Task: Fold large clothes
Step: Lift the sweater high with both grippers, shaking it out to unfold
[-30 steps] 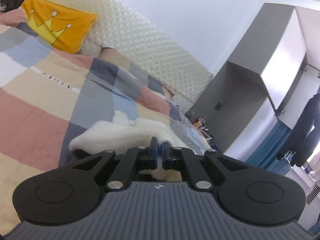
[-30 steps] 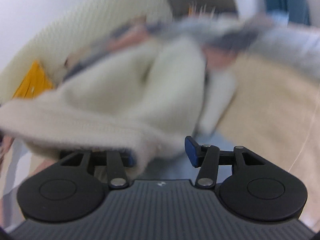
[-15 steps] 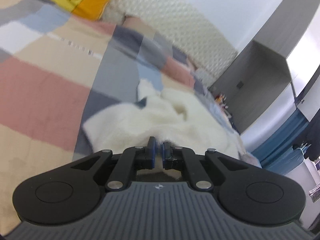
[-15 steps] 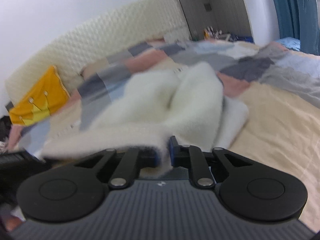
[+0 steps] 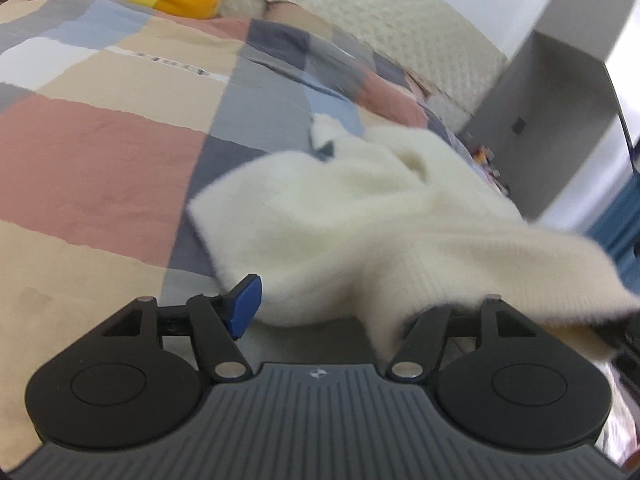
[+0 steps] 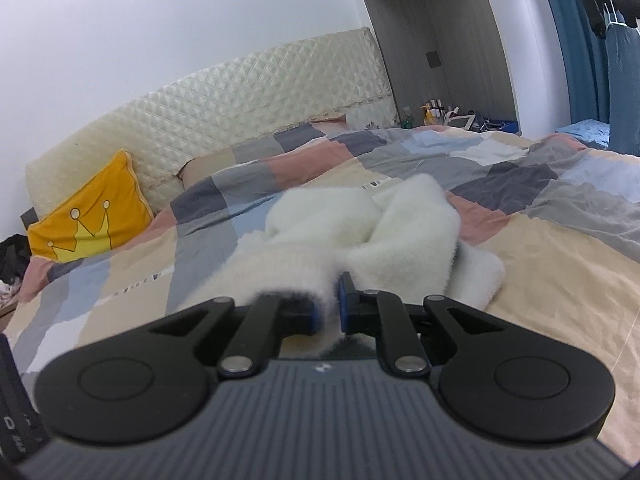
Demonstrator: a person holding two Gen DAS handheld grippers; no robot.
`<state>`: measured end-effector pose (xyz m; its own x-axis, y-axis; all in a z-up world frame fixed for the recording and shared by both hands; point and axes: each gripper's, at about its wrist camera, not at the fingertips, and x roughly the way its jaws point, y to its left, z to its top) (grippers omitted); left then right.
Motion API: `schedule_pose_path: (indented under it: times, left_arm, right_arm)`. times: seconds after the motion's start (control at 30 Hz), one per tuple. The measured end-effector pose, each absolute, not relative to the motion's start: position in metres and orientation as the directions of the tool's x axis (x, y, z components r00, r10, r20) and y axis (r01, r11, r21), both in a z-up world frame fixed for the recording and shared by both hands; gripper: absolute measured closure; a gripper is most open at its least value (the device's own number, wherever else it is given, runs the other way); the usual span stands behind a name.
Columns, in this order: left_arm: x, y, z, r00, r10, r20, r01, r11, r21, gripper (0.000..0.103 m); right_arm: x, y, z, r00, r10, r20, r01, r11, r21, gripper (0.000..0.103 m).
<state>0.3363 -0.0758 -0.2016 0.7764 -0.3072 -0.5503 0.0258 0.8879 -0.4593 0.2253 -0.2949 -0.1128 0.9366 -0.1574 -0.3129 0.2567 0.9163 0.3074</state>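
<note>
Our left gripper (image 5: 340,308) just spread its fingers, dropping the sweater (image 5: 320,208) on the bed (image 5: 100,160); our right gripper (image 6: 329,304) had just pinched its hem.

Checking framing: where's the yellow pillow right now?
Right wrist view: pillow at far left, leaning on the headboard at the head of the bed. Left wrist view: cropped at top edge.

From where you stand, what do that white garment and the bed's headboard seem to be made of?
White garment: soft, fuzzy knit, likely wool or fleece; hairy nap, ribbed edge.
Headboard: cream padded upholstery, maybe faux leather; slight sheen, diamond quilting.
</note>
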Motion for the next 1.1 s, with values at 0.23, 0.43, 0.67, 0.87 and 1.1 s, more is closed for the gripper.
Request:
schedule_pose_path:
  times: [0.23, 0.43, 0.67, 0.87, 1.1]
  left_arm:
    - [0.336, -0.059, -0.200, 0.829, -0.273, -0.487, -0.008, 0.867, -0.499, 0.078]
    - [0.326, -0.055, -0.187, 0.870, -0.206, -0.448, -0.042, 0.875, -0.483, 0.084]
    - [0.312, -0.053, -0.170, 0.895, -0.187, -0.406, -0.037, 0.874, -0.484, 0.084]
    - [0.290, -0.053, -0.125, 0.920, -0.199, -0.337, 0.005, 0.867, -0.498, 0.084]
    - [0.252, -0.036, -0.040, 0.953, -0.206, -0.223, 0.060, 0.847, -0.528, 0.085]
  right_arm:
    - [0.239, -0.289, -0.120, 0.905, -0.162, -0.392, 0.276, 0.926, 0.255, 0.089]
    - [0.270, -0.283, -0.152, 0.763, -0.113, -0.636, 0.282, 0.944, 0.170, 0.085]
    - [0.269, -0.277, -0.149, 0.773, -0.142, -0.619, 0.287, 0.948, 0.140, 0.085]
    - [0.240, -0.276, -0.105, 0.853, -0.204, -0.481, 0.271, 0.960, 0.074, 0.089]
    - [0.208, -0.286, -0.007, 0.949, -0.135, -0.284, 0.180, 0.974, 0.137, 0.091]
